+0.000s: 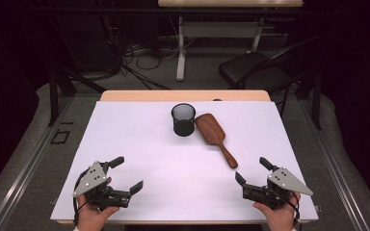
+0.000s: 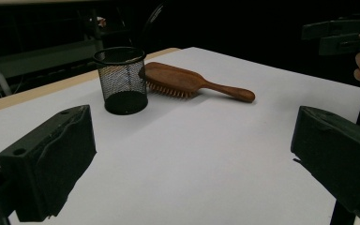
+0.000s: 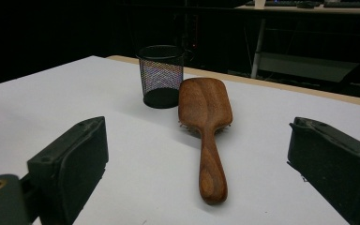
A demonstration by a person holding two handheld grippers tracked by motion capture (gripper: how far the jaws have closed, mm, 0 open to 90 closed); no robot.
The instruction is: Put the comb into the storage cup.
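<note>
The left gripper (image 1: pixel 126 175) is hovering at the near left of the white table (image 1: pixel 125 139), jaws wide apart on nothing. A black mesh cup (image 1: pixel 183 119) is standing upright at the far middle; the wooden hairbrush (image 1: pixel 215 137) is lying back-up just beside it, handle pointing toward the right gripper (image 1: pixel 252 170), likewise gaping. The left gripper view is revealing bristles (image 2: pixel 168 90) beneath the head.

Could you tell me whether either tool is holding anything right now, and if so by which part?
Nothing is held: the left tool and right tool are both open, apart from the hairbrush and mesh cup.
</note>
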